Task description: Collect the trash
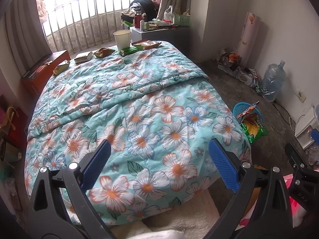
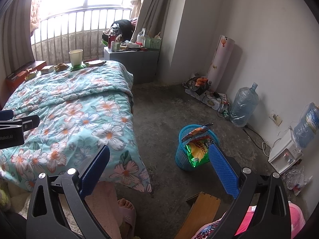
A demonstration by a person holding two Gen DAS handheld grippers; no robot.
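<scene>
Some trash bags already sit in the blue basket [image 2: 196,149] on the floor, right of the bed [image 1: 139,107]. A cup [image 1: 123,38] and snack wrappers [image 1: 103,52] wait at the far end. The left gripper [image 1: 159,159] and right gripper [image 2: 159,165] are wide open, holding nothing

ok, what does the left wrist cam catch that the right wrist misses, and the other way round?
Left wrist only: the bags on the floor at the bed's left side, and the open left claw over the quilt.

Right wrist only: the white water dispenser by the wall, a slippered foot, a wooden board, and the open right claw over the bed's corner and the floor.

Both: the floral quilt, the paper cup and snack wrappers at its far end, the blue basket with wrappers in it, the water jug.
</scene>
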